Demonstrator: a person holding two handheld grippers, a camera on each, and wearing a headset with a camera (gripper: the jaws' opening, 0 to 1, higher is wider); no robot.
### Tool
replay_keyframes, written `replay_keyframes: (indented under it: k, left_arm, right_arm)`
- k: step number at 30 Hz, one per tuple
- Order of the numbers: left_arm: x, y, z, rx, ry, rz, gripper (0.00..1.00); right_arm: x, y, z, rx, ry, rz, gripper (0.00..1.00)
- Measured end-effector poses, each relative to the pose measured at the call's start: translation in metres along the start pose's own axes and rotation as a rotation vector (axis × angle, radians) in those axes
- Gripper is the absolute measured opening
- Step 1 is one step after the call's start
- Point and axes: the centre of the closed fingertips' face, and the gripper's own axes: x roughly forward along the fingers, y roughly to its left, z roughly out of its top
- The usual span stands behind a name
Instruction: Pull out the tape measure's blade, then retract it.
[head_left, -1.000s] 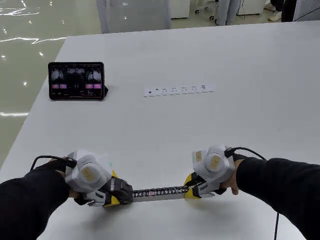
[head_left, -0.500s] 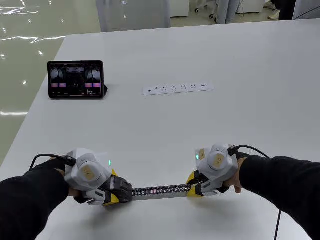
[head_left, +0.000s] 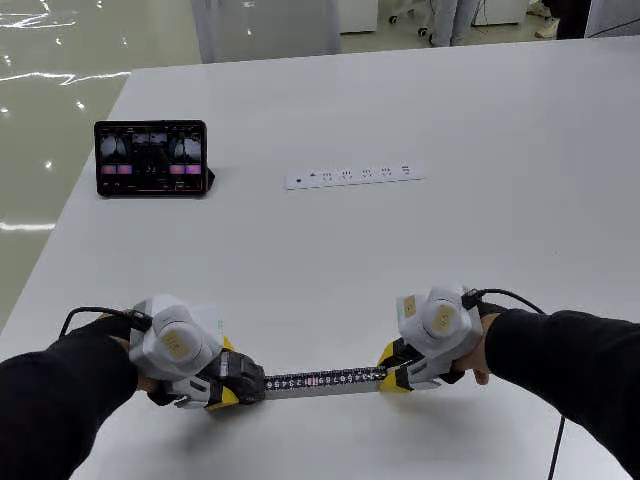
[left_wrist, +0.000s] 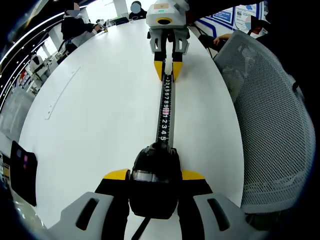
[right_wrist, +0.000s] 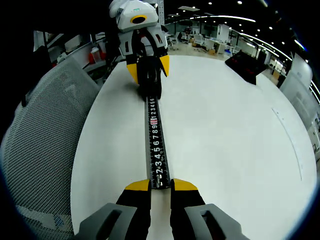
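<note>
The black tape measure case (left_wrist: 154, 180) sits between the yellow-tipped fingers of my left gripper (left_wrist: 155, 176), which is shut on it; in the head view the case (head_left: 240, 380) lies at the table's near edge. Its numbered blade (head_left: 322, 380) runs right along the table to my right gripper (head_left: 392, 372). In the right gripper view the blade (right_wrist: 156, 150) stretches from the far case (right_wrist: 150, 80) to my right gripper (right_wrist: 160, 185), shut on the blade's end. The left gripper view has the blade (left_wrist: 165, 112) reaching to the right gripper (left_wrist: 168, 70).
A dark tablet (head_left: 151, 158) with a lit screen stands at the table's left. A white power strip (head_left: 352, 176) lies mid-table. A cable (head_left: 505, 297) trails from the right gripper. A grey mesh chair (left_wrist: 270, 115) stands beside the table's near edge.
My right gripper has drawn a little further right, and the stretch of blade between the two grippers is slightly longer. The left gripper and the case have stayed put.
</note>
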Motion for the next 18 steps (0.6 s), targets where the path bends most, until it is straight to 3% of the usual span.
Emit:
replay_keyframes:
  k: [18]
  left_arm:
    - [-0.0007, -0.0006, -0.0003, 0.002, 0.000, 0.001, 0.32]
  right_arm:
    - [-0.0043, -0.0004, -0.0073, 0.010, 0.005, -0.003, 0.10]
